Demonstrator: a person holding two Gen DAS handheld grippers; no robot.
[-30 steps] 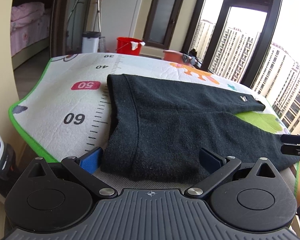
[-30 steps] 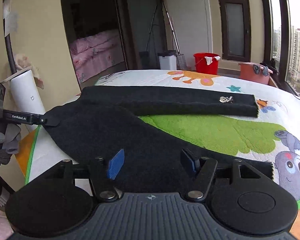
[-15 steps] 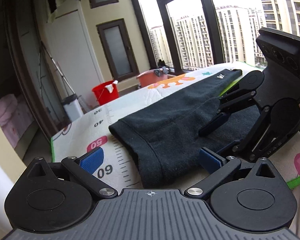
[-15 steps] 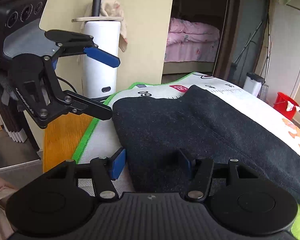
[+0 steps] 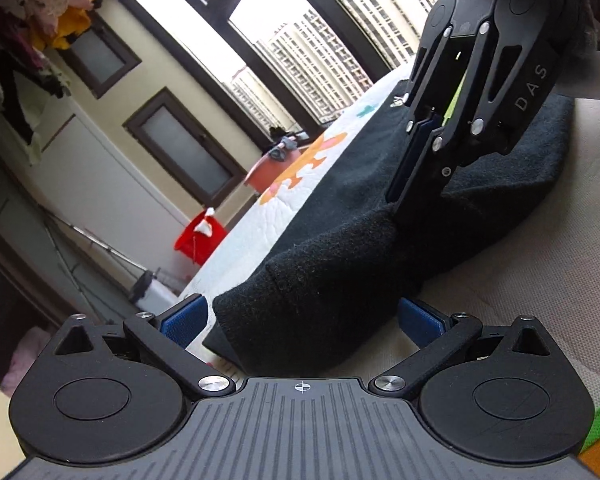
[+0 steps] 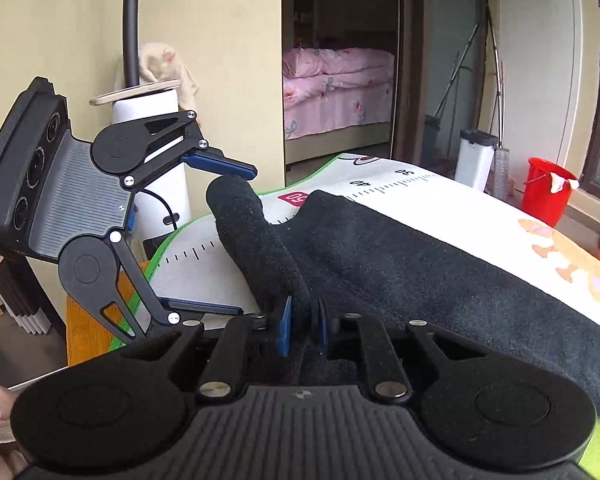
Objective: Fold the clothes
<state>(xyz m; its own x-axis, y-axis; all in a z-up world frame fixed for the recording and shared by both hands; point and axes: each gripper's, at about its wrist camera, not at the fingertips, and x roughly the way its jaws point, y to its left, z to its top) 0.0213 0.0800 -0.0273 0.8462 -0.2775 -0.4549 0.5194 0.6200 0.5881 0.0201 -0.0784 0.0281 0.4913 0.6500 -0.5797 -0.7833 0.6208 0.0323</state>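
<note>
Black fleece trousers (image 6: 420, 264) lie on a printed play mat (image 6: 440, 190). My right gripper (image 6: 302, 326) is shut on the waistband edge of the trousers and lifts it into a raised ridge (image 6: 236, 208). In the left wrist view it (image 5: 396, 200) pinches the same cloth (image 5: 340, 256). My left gripper (image 5: 300, 318) is open, with the raised waistband corner between its blue pads (image 5: 184, 320). The right wrist view shows the left gripper (image 6: 228, 240) open, its jaws above and below the raised fold.
The mat (image 5: 540, 280) covers a wooden table with an orange edge (image 6: 84, 320) near the left gripper. A white cylinder appliance (image 6: 156, 160) stands just beyond that edge. A red bucket (image 6: 546, 190) and a white bin (image 6: 476, 160) stand on the floor farther off.
My right gripper has closed on the trousers' waistband and lifted it. My left gripper has tilted and moved in so its open jaws straddle the raised corner.
</note>
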